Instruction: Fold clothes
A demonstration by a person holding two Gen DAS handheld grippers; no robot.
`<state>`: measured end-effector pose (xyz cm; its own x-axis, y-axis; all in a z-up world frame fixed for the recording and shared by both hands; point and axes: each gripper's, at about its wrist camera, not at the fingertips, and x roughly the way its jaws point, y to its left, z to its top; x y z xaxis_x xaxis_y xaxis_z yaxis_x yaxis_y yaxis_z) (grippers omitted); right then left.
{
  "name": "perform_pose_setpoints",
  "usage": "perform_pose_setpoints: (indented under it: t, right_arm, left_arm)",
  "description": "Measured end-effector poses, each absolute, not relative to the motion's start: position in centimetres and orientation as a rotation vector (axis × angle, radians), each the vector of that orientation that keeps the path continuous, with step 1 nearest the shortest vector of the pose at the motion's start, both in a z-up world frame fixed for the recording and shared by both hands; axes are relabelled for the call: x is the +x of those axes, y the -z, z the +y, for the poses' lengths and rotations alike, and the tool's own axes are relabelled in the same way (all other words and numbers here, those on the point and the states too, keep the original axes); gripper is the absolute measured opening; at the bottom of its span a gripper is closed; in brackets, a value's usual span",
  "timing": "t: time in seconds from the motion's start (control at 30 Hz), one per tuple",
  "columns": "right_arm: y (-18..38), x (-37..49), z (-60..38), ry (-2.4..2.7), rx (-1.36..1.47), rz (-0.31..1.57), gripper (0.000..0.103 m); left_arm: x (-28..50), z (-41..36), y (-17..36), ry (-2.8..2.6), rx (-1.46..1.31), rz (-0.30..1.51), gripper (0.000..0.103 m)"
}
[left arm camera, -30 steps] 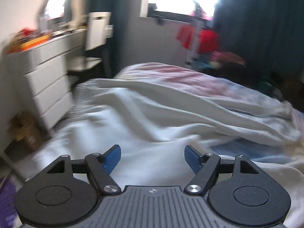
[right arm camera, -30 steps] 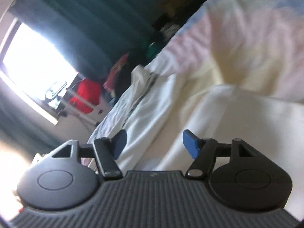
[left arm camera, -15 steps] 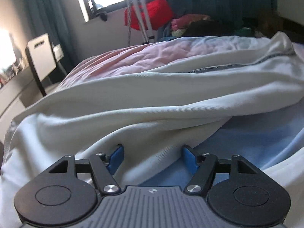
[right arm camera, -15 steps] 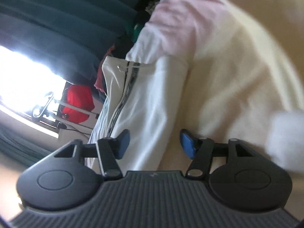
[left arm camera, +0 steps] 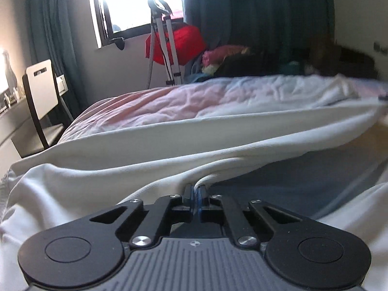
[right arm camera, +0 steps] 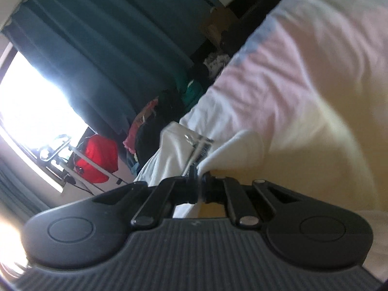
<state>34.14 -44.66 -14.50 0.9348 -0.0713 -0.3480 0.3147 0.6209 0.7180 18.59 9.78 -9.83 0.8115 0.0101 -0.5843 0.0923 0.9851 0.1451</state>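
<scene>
1. The left gripper [left arm camera: 195,192], spread wide a second ago, has now closed its jaws on a fold of the white garment [left arm camera: 150,150].
2. The right gripper [right arm camera: 199,177] has likewise closed, pinching what seems to be the garment's striped edge [right arm camera: 202,151].
3. Both cameras have swung closer to the cloth.

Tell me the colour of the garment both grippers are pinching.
White garment, clearest in the left wrist view.
</scene>
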Motion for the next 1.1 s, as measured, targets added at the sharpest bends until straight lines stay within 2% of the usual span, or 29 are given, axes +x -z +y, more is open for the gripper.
perform_pose_setpoints:
  t: [0.23,0.33,0.47,0.53,0.6,0.67,0.73,0.8,0.83,0.87,0.9,0.93,0.97,1.0,1.07,1.1]
  right_arm:
    - [13.8,28.9,-45.3,0.280,0.762,0.380,0.006]
    - [14.6,27.8,-45.7,0.294,0.748,0.441,0.006]
    - [15.4,27.1,-45.1,0.290,0.725,0.496,0.007]
    - [15.6,26.7,-44.7,0.286,0.709,0.518,0.009]
    - [15.3,26.2,-44.0,0.279,0.687,0.541,0.009]
    - [14.5,25.5,-43.4,0.269,0.656,0.546,0.010]
    - [13.7,24.4,-42.8,0.258,0.615,0.545,0.011]
    - [13.0,23.1,-42.2,0.235,0.584,0.553,0.011]
    - [12.6,22.4,-42.0,0.220,0.569,0.558,0.011]
    - [12.3,21.8,-41.7,0.208,0.554,0.560,0.017]
    - [11.9,21.1,-41.5,0.205,0.535,0.555,0.027]
    - [11.5,20.5,-41.2,0.203,0.516,0.549,0.055]
    - [11.0,19.8,-41.0,0.198,0.500,0.542,0.078]
    - [10.6,19.0,-40.8,0.186,0.496,0.528,0.083]
    - [9.7,17.3,-40.5,0.164,0.489,0.507,0.083]
    - [9.3,16.5,-40.5,0.163,0.493,0.504,0.083]
  left_arm:
    - [14.5,10.4,8.7,0.082,0.118,0.676,0.004]
    - [14.2,9.5,10.0,0.057,0.160,0.705,0.005]
    - [14.4,9.7,10.7,0.033,0.111,0.744,0.011]
    - [14.0,9.8,10.5,0.031,0.090,0.740,0.016]
    - [13.7,9.9,10.2,0.034,0.067,0.739,0.034]
    - [13.2,9.8,9.9,0.032,0.050,0.741,0.047]
    - [12.7,9.5,9.6,0.029,0.042,0.744,0.051]
    - [12.1,9.2,9.2,0.023,0.033,0.739,0.061]
    - [11.7,9.1,8.9,0.020,0.031,0.733,0.062]
    - [11.3,9.0,8.6,0.021,0.030,0.723,0.064]
    - [10.8,9.0,8.2,0.022,0.026,0.714,0.068]
    - [10.3,9.1,7.8,0.022,0.020,0.706,0.071]
    - [9.7,9.2,7.5,0.018,0.011,0.694,0.078]
    - [9.2,9.3,7.1,0.014,0.003,0.682,0.081]
    - [8.0,9.5,6.2,0.015,-0.003,0.657,0.084]
    - [7.4,9.6,5.9,0.009,-0.005,0.648,0.090]
